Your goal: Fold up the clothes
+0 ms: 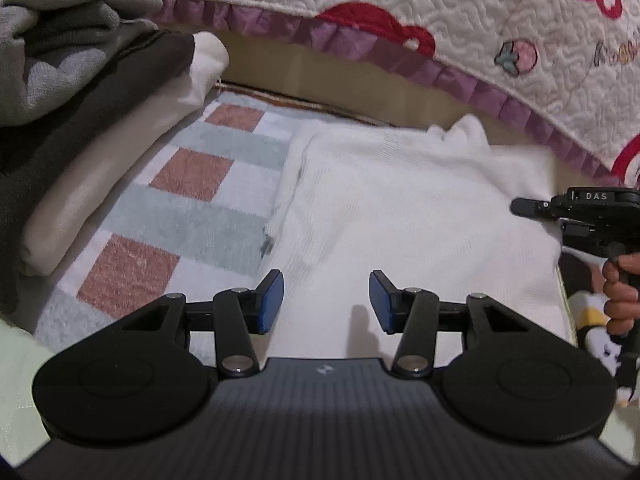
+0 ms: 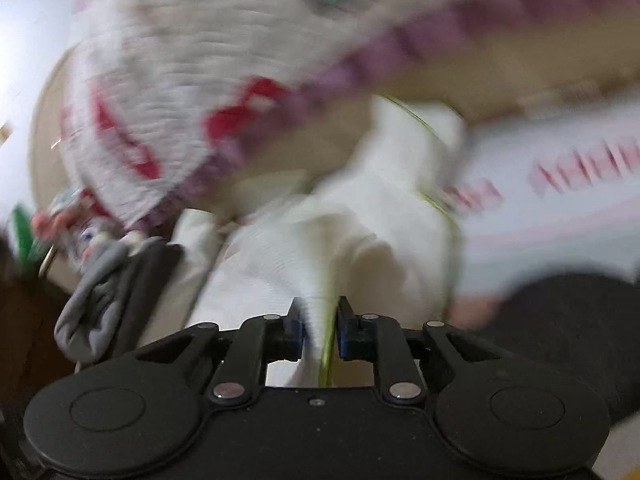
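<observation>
The right claw (image 2: 319, 334) pinches a fold of the white garment (image 2: 312, 240); the left claw (image 1: 326, 302) hangs open and empty over the same garment (image 1: 400, 208), which lies on the checked towel (image 1: 192, 200). Probably best: carry the fold across slowly, pin the near edge with the left, keep clear of the folded stack (image 1: 100, 128).

Two tools (image 1: 326, 302), perhaps four garments (image 1: 400, 200).
</observation>
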Motion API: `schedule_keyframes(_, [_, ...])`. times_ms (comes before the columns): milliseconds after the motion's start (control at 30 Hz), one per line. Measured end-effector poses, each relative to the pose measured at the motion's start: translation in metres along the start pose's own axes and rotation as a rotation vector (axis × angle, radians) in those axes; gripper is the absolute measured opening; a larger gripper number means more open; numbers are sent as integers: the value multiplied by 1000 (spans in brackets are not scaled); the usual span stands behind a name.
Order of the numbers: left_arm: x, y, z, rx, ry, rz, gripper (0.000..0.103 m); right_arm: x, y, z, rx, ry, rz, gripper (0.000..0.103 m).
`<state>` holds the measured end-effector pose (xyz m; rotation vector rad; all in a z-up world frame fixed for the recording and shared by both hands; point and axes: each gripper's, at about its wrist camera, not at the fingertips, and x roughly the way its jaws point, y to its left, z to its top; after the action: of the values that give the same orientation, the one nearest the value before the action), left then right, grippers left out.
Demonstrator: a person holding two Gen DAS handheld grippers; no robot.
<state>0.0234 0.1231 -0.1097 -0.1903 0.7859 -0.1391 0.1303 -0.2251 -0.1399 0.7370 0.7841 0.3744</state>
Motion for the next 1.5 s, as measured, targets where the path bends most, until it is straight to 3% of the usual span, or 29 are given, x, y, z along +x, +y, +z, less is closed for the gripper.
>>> schedule_keyframes(133, [7, 3, 9, 47, 1, -6, 46, 7, -21, -9, 109, -11, 123, 34])
schedule_keyframes(233, [15, 10, 21, 40, 6, -8, 46, 18, -9, -14, 51, 3, 162, 49])
schedule_keyframes(300, [17, 14, 29, 20, 2, -18, 46, 24, 6, -16, -49, -8, 151, 44])
schedule_keyframes(333, [18, 16, 32, 8, -1, -29, 46, 24, 17, -19, -130, -20, 148, 13])
schedule_keyframes(367, [19, 17, 34, -3, -4, -40, 46, 21, 32, -23, -244, -39, 147, 10])
schedule_keyframes(533, [2, 32, 38, -63, -34, -99, 46, -6, 140, -73, -878, -19, 233, 9])
schedule_keyframes(600, [-8, 45, 31, -144, -31, -138, 46, -5, 173, -106, -1048, 95, 264, 9])
schedule_keyframes(700, [-14, 63, 21, -278, -15, -176, 46, -2, 173, -152, -1168, 187, 209, 9])
schedule_keyframes(867, [-7, 77, 4, -457, 44, -289, 48, -6, 147, -191, -1207, 242, 85, 9])
schedule_keyframes(1033, [5, 59, 0, -405, 110, -309, 50, -11, 152, -188, -1157, 213, 94, 9])
schedule_keyframes(1267, [2, 50, 0, -383, 143, -307, 57, -13, 129, -150, -836, 195, 174, 9])
schedule_keyframes(1400, [5, 62, -7, -494, 211, -335, 59, -17, 110, -124, -648, 162, 206, 10])
schedule_keyframes(1500, [14, 68, -14, -635, 264, -458, 65, -17, 101, -117, -574, 156, 240, 10])
